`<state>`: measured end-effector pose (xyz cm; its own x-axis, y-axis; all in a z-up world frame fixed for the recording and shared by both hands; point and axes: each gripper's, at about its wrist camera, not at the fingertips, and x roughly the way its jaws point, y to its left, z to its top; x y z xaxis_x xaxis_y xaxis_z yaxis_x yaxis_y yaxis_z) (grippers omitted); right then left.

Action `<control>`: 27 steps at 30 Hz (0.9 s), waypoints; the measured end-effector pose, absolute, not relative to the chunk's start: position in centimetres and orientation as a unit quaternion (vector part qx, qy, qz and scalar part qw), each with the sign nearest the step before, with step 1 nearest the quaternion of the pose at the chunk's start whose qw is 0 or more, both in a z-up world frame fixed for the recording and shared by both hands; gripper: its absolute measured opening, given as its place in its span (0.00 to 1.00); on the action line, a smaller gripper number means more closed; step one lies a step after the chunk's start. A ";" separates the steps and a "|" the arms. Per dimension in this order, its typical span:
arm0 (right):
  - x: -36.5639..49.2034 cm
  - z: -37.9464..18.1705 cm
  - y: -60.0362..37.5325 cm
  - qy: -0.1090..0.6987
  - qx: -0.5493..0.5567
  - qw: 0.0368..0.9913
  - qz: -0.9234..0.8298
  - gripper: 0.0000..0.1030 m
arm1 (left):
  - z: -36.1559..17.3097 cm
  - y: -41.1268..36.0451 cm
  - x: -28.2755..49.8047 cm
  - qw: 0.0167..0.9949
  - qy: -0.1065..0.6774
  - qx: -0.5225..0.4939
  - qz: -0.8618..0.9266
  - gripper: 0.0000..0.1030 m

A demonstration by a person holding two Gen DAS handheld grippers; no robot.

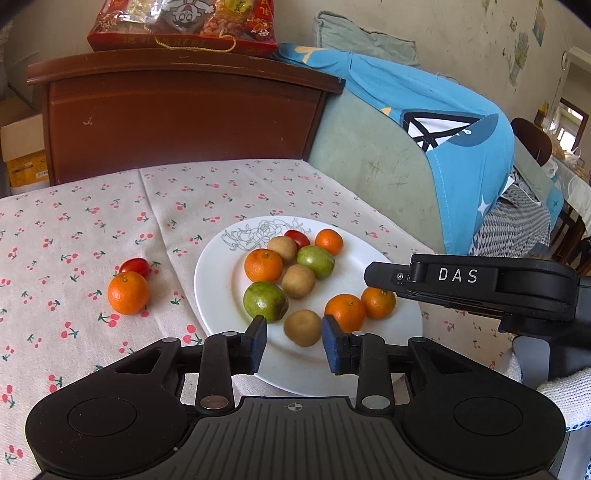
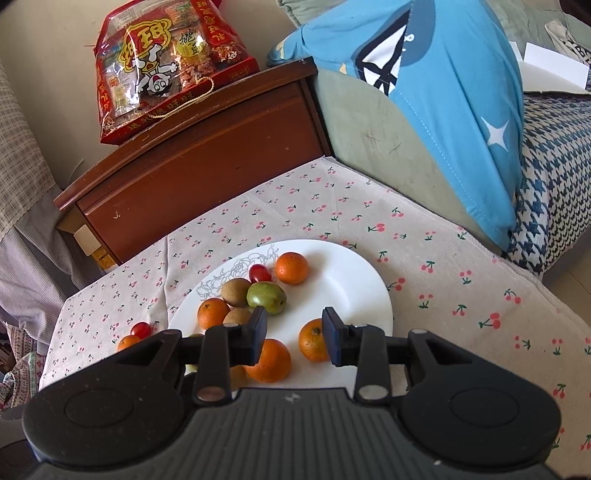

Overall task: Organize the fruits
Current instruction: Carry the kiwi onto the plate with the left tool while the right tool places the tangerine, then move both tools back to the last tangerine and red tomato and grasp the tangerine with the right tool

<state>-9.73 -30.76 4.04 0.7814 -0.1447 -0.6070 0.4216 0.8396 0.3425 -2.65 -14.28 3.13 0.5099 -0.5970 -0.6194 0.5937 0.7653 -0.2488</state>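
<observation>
A white plate (image 1: 218, 291) (image 2: 354, 273) on the cherry-print tablecloth holds several small oranges, brown kiwis, two green fruits and a cherry tomato (image 1: 297, 238). An orange (image 1: 128, 292) and a cherry tomato (image 1: 136, 266) lie on the cloth left of the plate. My left gripper (image 1: 294, 343) is open and empty, over the plate's near edge, with a kiwi (image 1: 303, 328) just ahead between its fingers. My right gripper (image 2: 294, 338) is open and empty above the plate's near side, over two oranges (image 2: 271, 360). Its body shows in the left wrist view (image 1: 480, 286).
A brown wooden cabinet (image 1: 184, 114) with a red snack bag (image 1: 181, 26) stands behind the table. A green sofa with blue cloth (image 1: 443, 122) borders the table's right side. The tablecloth (image 1: 74, 221) stretches left of the plate.
</observation>
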 end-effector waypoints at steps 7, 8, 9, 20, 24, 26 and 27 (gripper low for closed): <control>-9.7 4.9 -30.3 0.280 0.240 0.918 -0.143 0.39 | 4.9 -12.7 -2.7 0.888 0.341 -0.007 -0.309 0.61; -9.6 5.0 -30.0 0.281 0.239 0.919 -0.138 0.40 | 5.1 -12.3 -2.6 0.890 0.342 -0.009 -0.302 0.62; -9.4 5.1 -29.7 0.282 0.237 0.920 -0.132 0.40 | 5.3 -11.8 -2.5 0.891 0.344 -0.012 -0.296 0.63; -7.9 5.1 -25.6 0.296 0.202 0.931 -0.069 0.40 | 6.6 -6.9 -0.9 0.903 0.365 -0.023 -0.224 0.64; -7.1 4.8 -24.2 0.301 0.193 0.932 -0.050 0.40 | 6.6 -6.1 0.0 0.903 0.370 -0.028 -0.216 0.64; -6.7 4.6 -23.7 0.305 0.191 0.932 -0.043 0.40 | 6.4 -5.9 0.7 0.900 0.377 -0.027 -0.218 0.64; -6.4 4.5 -23.4 0.307 0.190 0.932 -0.040 0.40 | 6.4 -5.9 1.0 0.900 0.378 -0.022 -0.217 0.64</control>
<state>-6.42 -23.45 4.46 0.8082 0.0419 -0.5874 0.1915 0.9245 0.3295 1.04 -5.87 6.38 0.6202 -0.4079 -0.6701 0.3748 0.9045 -0.2037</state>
